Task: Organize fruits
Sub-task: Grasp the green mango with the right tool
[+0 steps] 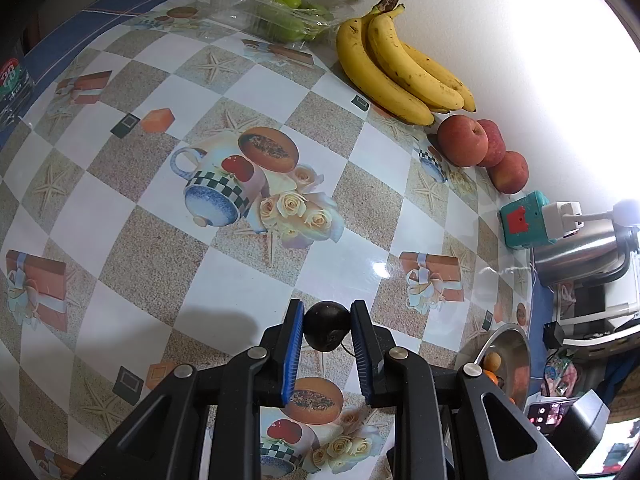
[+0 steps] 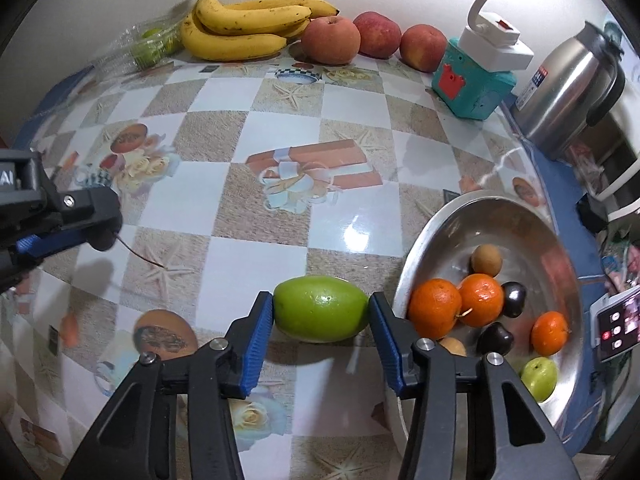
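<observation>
My left gripper (image 1: 326, 314) is shut on a small dark round fruit (image 1: 326, 330) with a thin stem, just above the patterned tablecloth; the right wrist view shows this gripper (image 2: 94, 232) at the left edge. My right gripper (image 2: 321, 300) holds a green oval fruit (image 2: 320, 308) lengthwise, both blue pads touching its ends, just left of a metal bowl (image 2: 424, 232). In the bowl lie three oranges (image 2: 480, 300), dark fruits, brown fruits and a small green fruit (image 2: 540, 376).
Along the back wall are bananas (image 2: 240, 28), three apples (image 2: 330, 40) and a clear plastic box (image 2: 152, 44) of green fruits. A teal box (image 2: 472, 84) with a white plug, a steel kettle (image 2: 568, 88) and a phone (image 2: 618, 320) stand at the right.
</observation>
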Available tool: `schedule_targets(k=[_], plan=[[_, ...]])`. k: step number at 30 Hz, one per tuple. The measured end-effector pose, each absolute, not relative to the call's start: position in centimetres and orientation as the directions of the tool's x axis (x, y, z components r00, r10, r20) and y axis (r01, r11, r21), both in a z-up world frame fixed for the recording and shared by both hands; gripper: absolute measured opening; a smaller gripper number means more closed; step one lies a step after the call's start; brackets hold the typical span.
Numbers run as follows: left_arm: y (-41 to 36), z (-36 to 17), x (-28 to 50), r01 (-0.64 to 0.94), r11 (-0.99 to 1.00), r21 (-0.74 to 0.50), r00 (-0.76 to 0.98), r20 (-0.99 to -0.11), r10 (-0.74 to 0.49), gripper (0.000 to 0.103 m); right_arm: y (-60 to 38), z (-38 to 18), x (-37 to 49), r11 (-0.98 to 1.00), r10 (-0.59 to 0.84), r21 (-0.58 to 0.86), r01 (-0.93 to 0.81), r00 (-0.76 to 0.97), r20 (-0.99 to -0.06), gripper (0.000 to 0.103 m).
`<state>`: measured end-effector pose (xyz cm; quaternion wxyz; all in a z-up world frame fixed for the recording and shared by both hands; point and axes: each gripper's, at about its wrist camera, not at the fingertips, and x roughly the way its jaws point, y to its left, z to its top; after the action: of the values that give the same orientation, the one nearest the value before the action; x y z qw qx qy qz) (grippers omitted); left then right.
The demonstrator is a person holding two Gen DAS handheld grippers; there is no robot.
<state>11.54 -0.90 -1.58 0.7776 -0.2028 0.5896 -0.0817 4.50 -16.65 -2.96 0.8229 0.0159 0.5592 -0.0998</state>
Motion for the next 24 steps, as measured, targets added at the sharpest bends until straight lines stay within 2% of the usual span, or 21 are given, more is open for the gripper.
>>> schedule_targets(k=[5,9,17,20,24], plan=[[-0.9,-1.6,11.6,-0.113,0.904,-0.412,0.291,-0.884,-0.366,0.025,-16.5,-2.6,4.4,0.984,-0.071,-0.003,0.18,0.371,-0.926,0.048],[-0.8,-1.5,11.6,-0.113,0.904,-0.412,0.292,-0.884,-0.366,0.025,-16.7,-1.8,4.2,0.982,-0.056,0.02,0.186,0.397,-0.916,0.039],[-0.7,-1.5,11.6,-0.124,0.903,-0.411,0.293,-0.885,-0.362,0.026,-17.2,-1.8,4.0,0.976,0.0,0.086,0.198,0.399,-0.917,0.04],[-0.7,-1.6,11.7,-0.126,0.903,-0.41,0.291,-0.886,-0.361,0.026,-17.6,-1.7,4.0,0.959,0.109,0.207,0.195,0.418,-0.902,0.04],[-0.6,-1.6,11.6,-0.13,0.903,-0.41,0.293,-0.886,-0.36,0.025,-17.4,-1.2,4.1,0.962,0.09,0.191,0.193,0.436,-0.895,0.043]])
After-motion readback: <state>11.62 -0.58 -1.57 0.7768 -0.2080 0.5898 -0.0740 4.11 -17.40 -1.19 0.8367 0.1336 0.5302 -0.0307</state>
